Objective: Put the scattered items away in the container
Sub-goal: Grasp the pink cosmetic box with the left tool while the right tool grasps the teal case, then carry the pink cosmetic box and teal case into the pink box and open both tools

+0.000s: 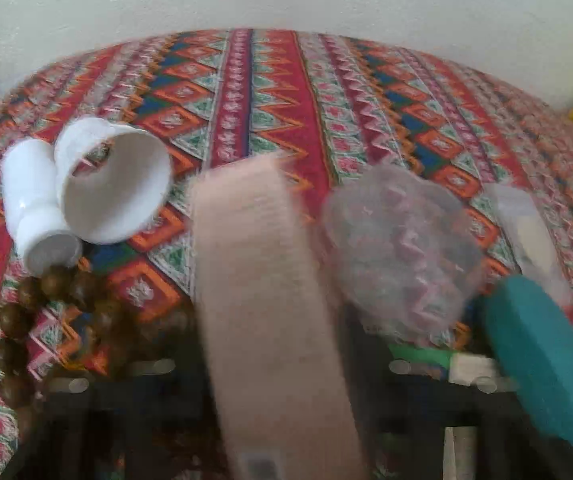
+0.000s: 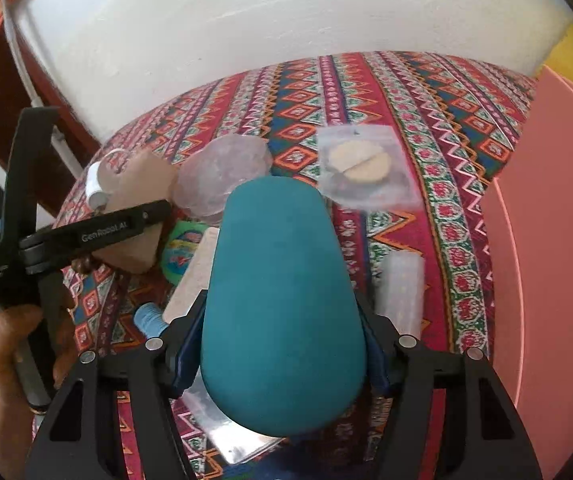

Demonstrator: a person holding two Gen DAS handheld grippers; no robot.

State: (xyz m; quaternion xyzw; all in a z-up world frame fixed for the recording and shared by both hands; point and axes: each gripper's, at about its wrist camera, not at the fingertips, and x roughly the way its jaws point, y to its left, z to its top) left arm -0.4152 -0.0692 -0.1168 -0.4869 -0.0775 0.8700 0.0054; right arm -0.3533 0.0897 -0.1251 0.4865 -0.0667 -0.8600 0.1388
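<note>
The right gripper (image 2: 282,360) is closed on a teal, egg-shaped pouch (image 2: 282,300), its two black jaws pressing the pouch's sides near the wide near end. The pouch is lifted above a patterned red tablecloth (image 2: 458,240) and hides much of what lies under it.

The left gripper (image 2: 126,232), held in a person's hand (image 2: 2,344) at the left edge of the right wrist view, grips a pale pink carton (image 1: 270,300). In the left wrist view the carton runs from the near edge up the middle of the frame, blurred. The jaws are mostly hidden behind it, so how wide they stand cannot be told exactly.

On the cloth at far left lie a white paper cup (image 1: 114,184) on its side, its mouth facing the camera, and a small white bottle (image 1: 38,216) touching it, also tipped over. Just near of them is a string of brown wooden beads (image 1: 26,312).

Between the carton and the teal pouch sits a clear, crumpled plastic lid or tub (image 1: 398,248). Farther right lies a clear bag holding round beige pads (image 2: 362,164), and near it a clear plastic sleeve (image 2: 402,288).

A pink container (image 2: 558,240) fills the right edge of the scene, well apart from both held items.
</note>
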